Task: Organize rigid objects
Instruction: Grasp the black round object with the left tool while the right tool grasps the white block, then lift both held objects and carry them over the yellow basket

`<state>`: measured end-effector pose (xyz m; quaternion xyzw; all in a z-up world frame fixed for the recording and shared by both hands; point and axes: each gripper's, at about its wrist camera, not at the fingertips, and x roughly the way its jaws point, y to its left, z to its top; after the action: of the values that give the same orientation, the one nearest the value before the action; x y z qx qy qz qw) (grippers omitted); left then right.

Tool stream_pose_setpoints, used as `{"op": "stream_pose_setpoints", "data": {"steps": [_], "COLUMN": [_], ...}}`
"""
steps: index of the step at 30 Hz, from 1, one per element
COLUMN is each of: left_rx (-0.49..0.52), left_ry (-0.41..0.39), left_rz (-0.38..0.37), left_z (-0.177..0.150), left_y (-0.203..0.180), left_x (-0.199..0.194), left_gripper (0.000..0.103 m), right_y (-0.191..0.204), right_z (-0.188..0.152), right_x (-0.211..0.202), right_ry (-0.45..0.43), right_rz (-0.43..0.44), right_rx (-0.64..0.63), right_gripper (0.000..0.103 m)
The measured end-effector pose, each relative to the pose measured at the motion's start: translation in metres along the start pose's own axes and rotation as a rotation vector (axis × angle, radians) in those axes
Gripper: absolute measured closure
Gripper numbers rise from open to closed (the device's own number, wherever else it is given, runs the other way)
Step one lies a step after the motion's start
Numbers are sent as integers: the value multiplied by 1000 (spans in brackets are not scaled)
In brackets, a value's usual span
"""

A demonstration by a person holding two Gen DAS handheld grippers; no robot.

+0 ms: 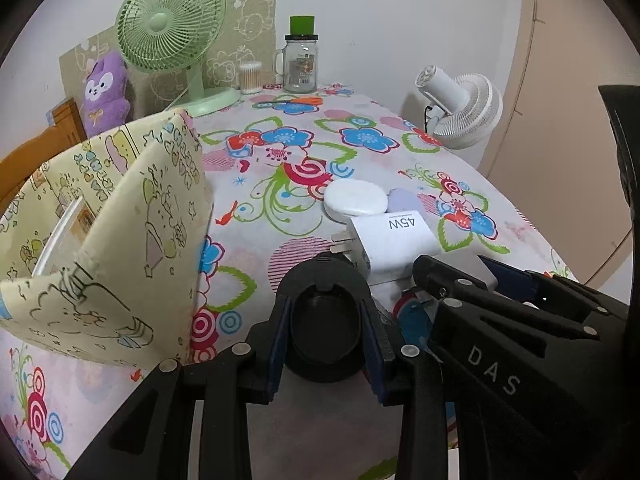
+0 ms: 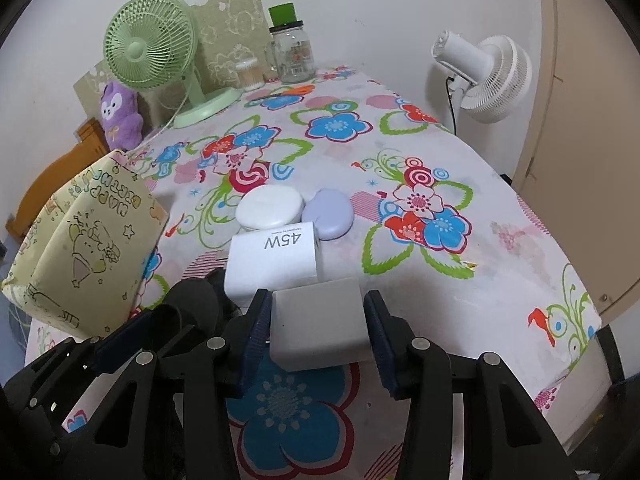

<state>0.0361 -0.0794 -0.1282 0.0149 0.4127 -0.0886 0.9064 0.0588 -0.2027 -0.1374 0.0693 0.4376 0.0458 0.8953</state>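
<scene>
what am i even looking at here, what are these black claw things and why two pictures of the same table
The black claws are two hand-held grippers; a person holds one in each hand, and each carries a wide-angle camera looking along its fingers. So you see one table from two spots.

In the left-hand view, the left gripper is shut on a round black object. In the right-hand view, the right gripper has a grey block between its pads; whether they press it I cannot tell.

On the flowered tablecloth lie a white 45W charger, a round white case, a lilac case and a yellow paper bag.
</scene>
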Motion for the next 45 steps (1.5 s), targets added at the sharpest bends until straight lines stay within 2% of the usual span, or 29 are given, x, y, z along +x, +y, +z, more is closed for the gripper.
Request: {"op": "stream_pose_setpoints", "data": {"steps": [10, 37, 45], "left_rx": [-4, -15, -15], "left_ry": [-23, -108, -109], "left_rz": [-32, -34, -41], "left_z": [16, 51, 62], "left_y": [-1, 11, 18], "left_x": [-18, -64, -70], "left_gripper": [69, 68, 68], "right_y": [8, 39, 49], "right_z": [12, 49, 60], "right_x": [-25, -75, -82], "right_ry": [-50, -154, -162], "right_rz": [-22, -20, -20], "right_rx": [-14, -54, -61], "right_gripper": [52, 52, 52]}}
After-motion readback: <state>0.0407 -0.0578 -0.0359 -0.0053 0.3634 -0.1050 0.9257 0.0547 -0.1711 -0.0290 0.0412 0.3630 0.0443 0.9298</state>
